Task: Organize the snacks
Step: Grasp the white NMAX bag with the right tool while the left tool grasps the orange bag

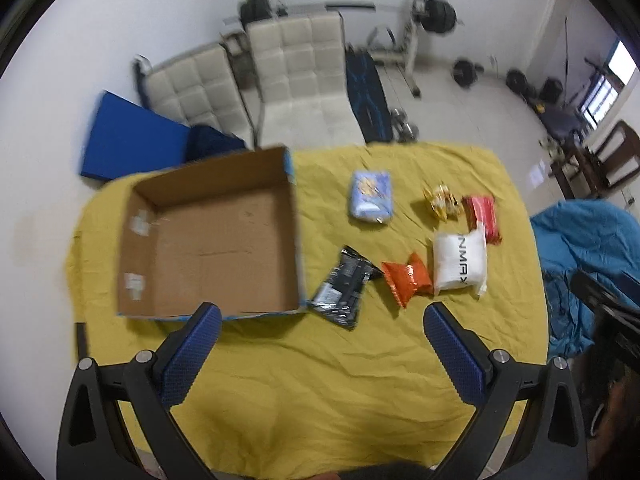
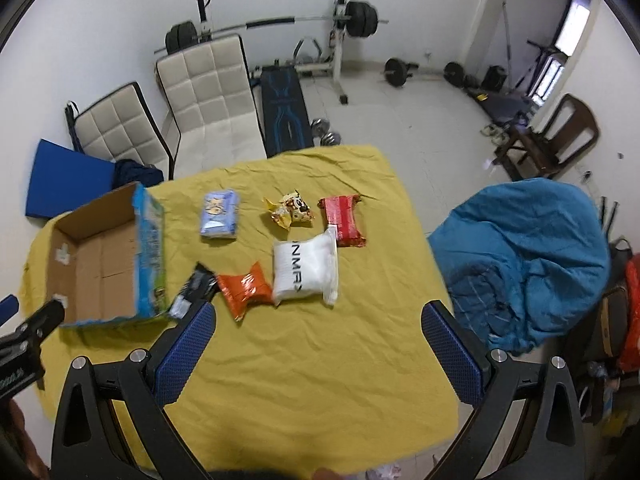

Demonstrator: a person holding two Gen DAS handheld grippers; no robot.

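We have not started: both the left gripper (image 1: pixel 322 322) and right gripper (image 2: pixel 318 318) hover with wide, empty fingers. Next we must reach the near black packet (image 1: pixel 343 286), just right of the empty box (image 1: pixel 208 240).

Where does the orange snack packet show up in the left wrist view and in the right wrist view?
Left wrist view: the orange snack packet lies right of centre, between the black packet and the white bag.
Right wrist view: it lies left of centre, just beyond the left finger of the tongs.
Shared landmark: the open cardboard box, left of the packets.
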